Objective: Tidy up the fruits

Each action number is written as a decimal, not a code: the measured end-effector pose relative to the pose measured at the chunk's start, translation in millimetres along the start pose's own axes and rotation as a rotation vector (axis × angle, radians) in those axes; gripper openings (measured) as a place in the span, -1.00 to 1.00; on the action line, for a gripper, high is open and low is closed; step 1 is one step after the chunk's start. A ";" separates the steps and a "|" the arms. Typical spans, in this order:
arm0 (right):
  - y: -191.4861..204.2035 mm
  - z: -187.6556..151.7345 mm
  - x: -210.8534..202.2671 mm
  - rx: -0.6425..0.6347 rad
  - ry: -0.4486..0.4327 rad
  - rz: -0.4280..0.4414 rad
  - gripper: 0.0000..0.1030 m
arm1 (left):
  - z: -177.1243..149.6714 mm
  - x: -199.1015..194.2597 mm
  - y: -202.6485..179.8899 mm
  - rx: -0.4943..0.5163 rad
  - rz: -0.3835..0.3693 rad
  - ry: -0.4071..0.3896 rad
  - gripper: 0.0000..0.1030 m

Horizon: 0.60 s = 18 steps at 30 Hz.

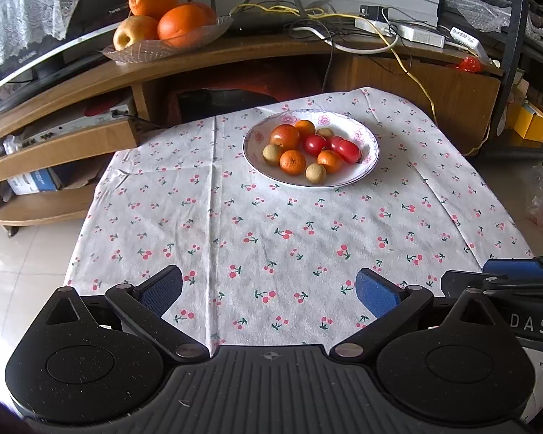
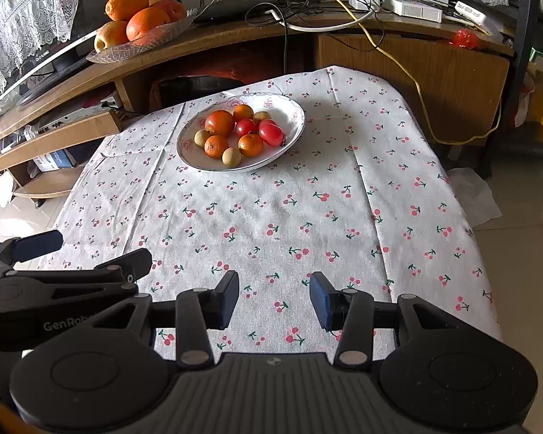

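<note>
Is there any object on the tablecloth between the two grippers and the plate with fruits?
Nothing visible. Only bare tablecloth lies between the left gripper, the right gripper and the plate of fruits. Both grippers are open, holding nothing.

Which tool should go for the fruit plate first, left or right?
Marginally the left tool: the plate sits nearly straight ahead of it, but up-left of the right tool. Both open, empty, well short.
</note>
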State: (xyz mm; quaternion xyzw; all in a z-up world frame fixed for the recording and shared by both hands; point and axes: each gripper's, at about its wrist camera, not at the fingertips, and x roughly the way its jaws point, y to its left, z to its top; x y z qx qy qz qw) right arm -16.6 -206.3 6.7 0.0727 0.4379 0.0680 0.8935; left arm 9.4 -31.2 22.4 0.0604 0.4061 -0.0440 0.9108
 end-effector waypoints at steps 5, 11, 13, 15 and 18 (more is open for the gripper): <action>0.9 -0.5 0.2 0.001 0.001 0.003 -0.16 | -0.1 -1.1 1.5 -0.006 0.002 -0.003 1.00; 1.4 -1.0 1.6 -0.001 0.006 0.001 -0.16 | 0.3 -0.5 0.8 -0.002 0.006 -0.005 0.99; 1.6 -1.0 1.6 -0.001 0.005 0.001 -0.16 | -0.1 -0.8 0.6 0.000 0.010 -0.008 0.99; 1.5 -1.0 1.4 0.000 0.003 0.003 -0.16 | -0.4 -1.3 0.5 -0.001 0.013 -0.014 0.99; 1.2 -1.4 1.8 0.000 0.003 0.001 -0.16 | -0.7 -2.1 0.0 0.001 0.021 -0.021 1.00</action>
